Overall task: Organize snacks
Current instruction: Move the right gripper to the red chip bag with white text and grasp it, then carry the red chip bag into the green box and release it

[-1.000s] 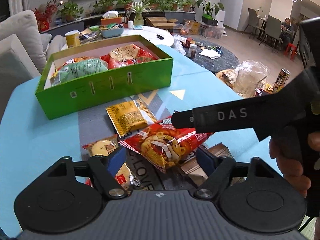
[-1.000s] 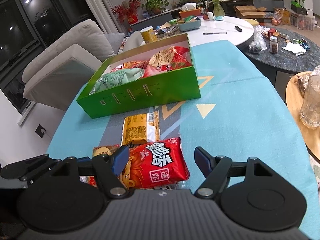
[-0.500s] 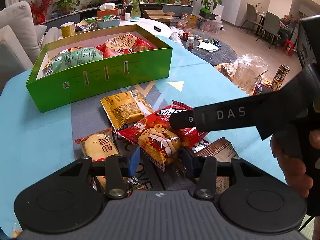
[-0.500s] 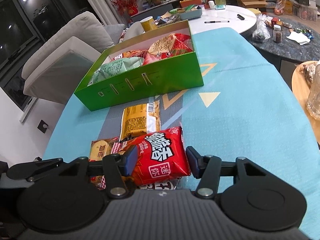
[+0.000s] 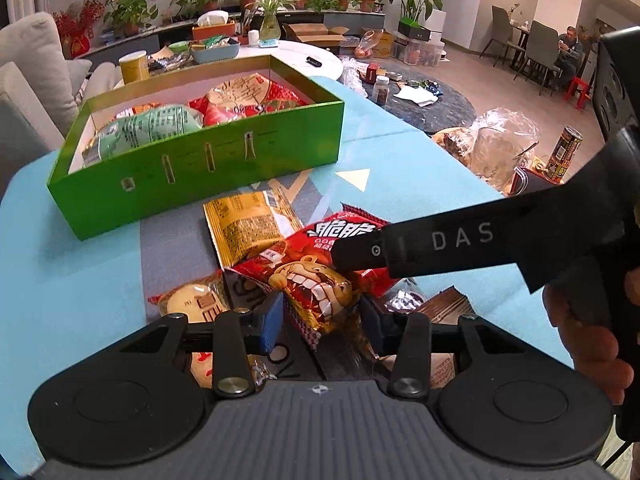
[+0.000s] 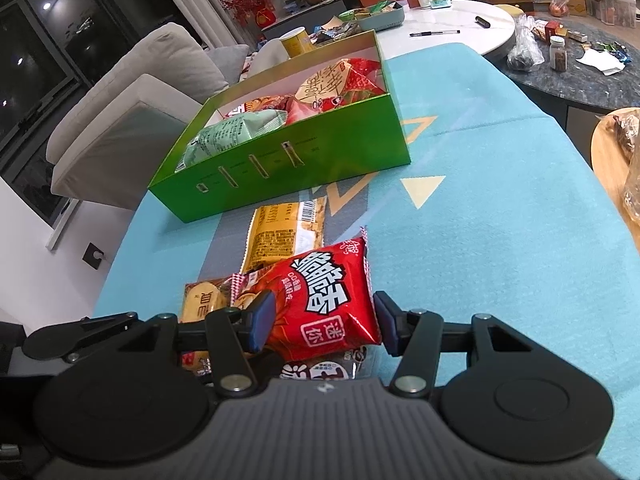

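Observation:
A red snack bag (image 5: 316, 280) lies over other packets on the blue tablecloth, in front of a green box (image 5: 200, 176) that holds several snack bags. My left gripper (image 5: 322, 320) is closing on the bag's near end, and its pads press the crumpled foil. My right gripper (image 6: 324, 326) is shut on the same red snack bag (image 6: 328, 292) across its width. One black finger (image 5: 440, 240) of the right gripper lies across the bag in the left wrist view. A yellow packet (image 5: 248, 228) lies between the bag and the box.
A round-cake packet (image 5: 192, 300) and a brown packet (image 5: 444, 304) lie under and beside the red bag. Right of the table are a plastic bag (image 5: 500, 136) and a can (image 5: 564, 152). A sofa (image 6: 132, 92) stands to the left, a white round table (image 6: 452, 24) behind the green box (image 6: 300, 168).
Both grippers' jaws have come in from wide open onto the red snack bag. The bag's near end has crumpled between the left pads.

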`<state>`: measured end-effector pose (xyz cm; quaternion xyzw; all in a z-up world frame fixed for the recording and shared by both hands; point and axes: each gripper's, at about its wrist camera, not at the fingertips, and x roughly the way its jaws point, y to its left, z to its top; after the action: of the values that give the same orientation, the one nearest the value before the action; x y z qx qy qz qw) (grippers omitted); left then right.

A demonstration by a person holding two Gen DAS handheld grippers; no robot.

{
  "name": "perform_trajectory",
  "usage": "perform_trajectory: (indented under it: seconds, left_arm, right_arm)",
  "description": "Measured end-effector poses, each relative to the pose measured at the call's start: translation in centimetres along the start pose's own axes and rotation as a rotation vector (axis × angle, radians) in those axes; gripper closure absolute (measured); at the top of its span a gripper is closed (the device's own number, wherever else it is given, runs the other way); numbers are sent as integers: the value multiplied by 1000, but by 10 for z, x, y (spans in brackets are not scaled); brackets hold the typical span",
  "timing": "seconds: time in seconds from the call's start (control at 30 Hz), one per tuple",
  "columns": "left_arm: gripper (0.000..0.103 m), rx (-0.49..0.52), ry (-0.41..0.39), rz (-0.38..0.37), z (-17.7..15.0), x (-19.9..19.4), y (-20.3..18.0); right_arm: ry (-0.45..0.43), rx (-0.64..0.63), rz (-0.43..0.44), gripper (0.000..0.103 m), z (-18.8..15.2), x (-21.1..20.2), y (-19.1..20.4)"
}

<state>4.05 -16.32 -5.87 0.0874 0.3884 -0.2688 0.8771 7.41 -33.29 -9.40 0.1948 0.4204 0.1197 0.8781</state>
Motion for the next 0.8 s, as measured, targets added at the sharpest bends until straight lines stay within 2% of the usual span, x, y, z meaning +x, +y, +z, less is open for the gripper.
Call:
perform_trajectory:
  seconds: [0.43, 0.8]
  left_arm:
    - [63, 37, -68, 20, 12, -16, 0]
    - [63, 69, -163, 53, 46, -31, 3]
  right_arm:
    - [-44, 0, 60, 44, 5, -12, 5]
    - [-140, -17, 99, 44, 36, -30, 17]
